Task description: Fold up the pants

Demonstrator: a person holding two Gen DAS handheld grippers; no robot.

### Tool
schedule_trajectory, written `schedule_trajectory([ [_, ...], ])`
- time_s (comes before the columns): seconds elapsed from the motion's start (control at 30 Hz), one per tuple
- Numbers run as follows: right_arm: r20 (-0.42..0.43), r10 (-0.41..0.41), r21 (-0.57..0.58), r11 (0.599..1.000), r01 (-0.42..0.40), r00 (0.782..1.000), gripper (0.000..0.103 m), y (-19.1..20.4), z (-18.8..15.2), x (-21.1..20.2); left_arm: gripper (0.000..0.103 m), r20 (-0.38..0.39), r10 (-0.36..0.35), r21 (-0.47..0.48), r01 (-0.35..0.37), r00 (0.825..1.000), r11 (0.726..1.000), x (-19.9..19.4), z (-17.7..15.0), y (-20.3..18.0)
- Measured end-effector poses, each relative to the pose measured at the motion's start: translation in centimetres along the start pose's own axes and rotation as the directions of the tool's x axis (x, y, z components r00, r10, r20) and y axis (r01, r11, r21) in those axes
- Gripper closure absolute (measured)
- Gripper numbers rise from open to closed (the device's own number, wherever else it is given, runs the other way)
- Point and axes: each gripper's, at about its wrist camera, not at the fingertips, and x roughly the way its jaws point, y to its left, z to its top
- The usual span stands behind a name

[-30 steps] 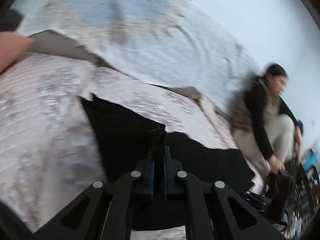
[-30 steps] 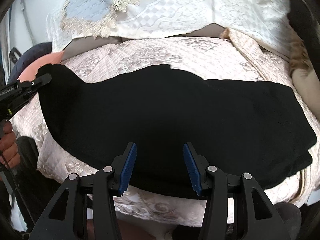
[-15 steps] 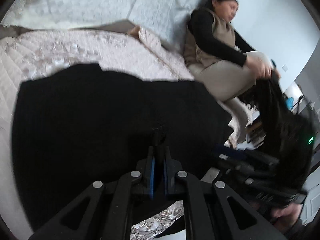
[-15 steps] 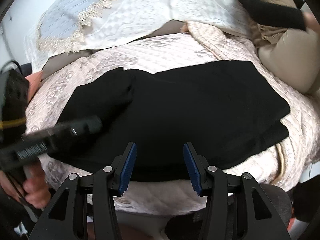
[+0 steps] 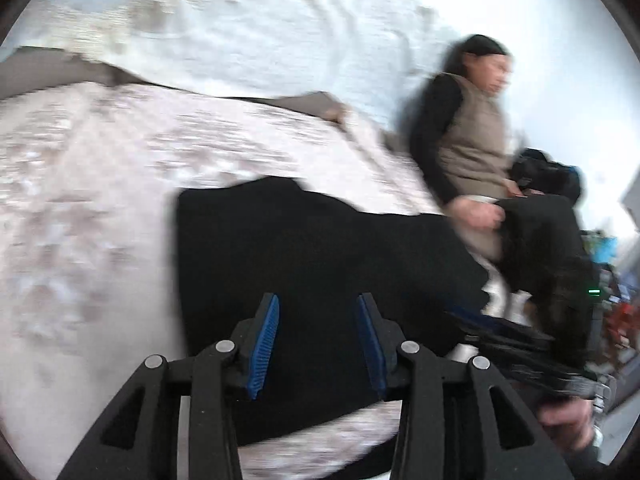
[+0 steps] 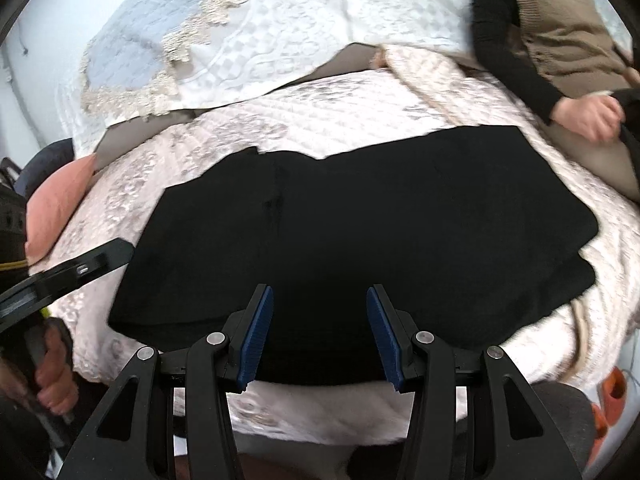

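Observation:
The black pants [image 6: 360,224] lie folded over on the quilted bed cover [image 6: 320,120], one end doubled onto the rest. They also show in the left wrist view [image 5: 312,264], which is blurred. My left gripper [image 5: 316,332] is open and empty above the pants' near edge; it appears at the left in the right wrist view [image 6: 80,268]. My right gripper [image 6: 318,334] is open and empty above the pants' front edge; it appears at the right in the left wrist view [image 5: 520,340].
A person in a tan vest [image 6: 560,20] sits on the bed's right side holding dark cloth [image 5: 544,232]. A white lace cover [image 6: 260,32] lies at the back. A pink cushion [image 6: 56,208] is at the left. Orange items [image 6: 612,396] lie on the floor.
My left gripper carried one end of the pants across onto the rest, then opened and let go. My right gripper stayed open over the front edge.

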Motion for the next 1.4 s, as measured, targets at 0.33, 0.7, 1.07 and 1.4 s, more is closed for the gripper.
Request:
schedule_trajectory([
  [0.33,-0.094,0.125,0.047,0.992,-0.121,0.988,0.054,1.7,0.2,3.4,0.060,-0.047,0.117,-0.057,-0.120,0.992,0.991,0.0,-2.5,3.3],
  [0.7,-0.118,0.231,0.161,0.964,-0.211,0.966,0.066,1.5,-0.1,3.7,0.060,-0.055,0.125,-0.034,-0.127,0.991,0.991,0.1,-3.3,2.9],
  [1.07,-0.070,0.201,0.195,0.963,-0.185,0.977,0.098,1.2,-1.2,2.7,0.060,-0.031,0.153,-0.008,-0.154,0.988,0.988,-1.0,-2.9,2.6],
  [1.4,-0.005,0.078,0.080,0.994,-0.078,0.997,0.082,1.6,0.3,0.5,0.060,-0.008,0.113,0.040,-0.112,0.994,0.993,-1.3,-2.0,0.5],
])
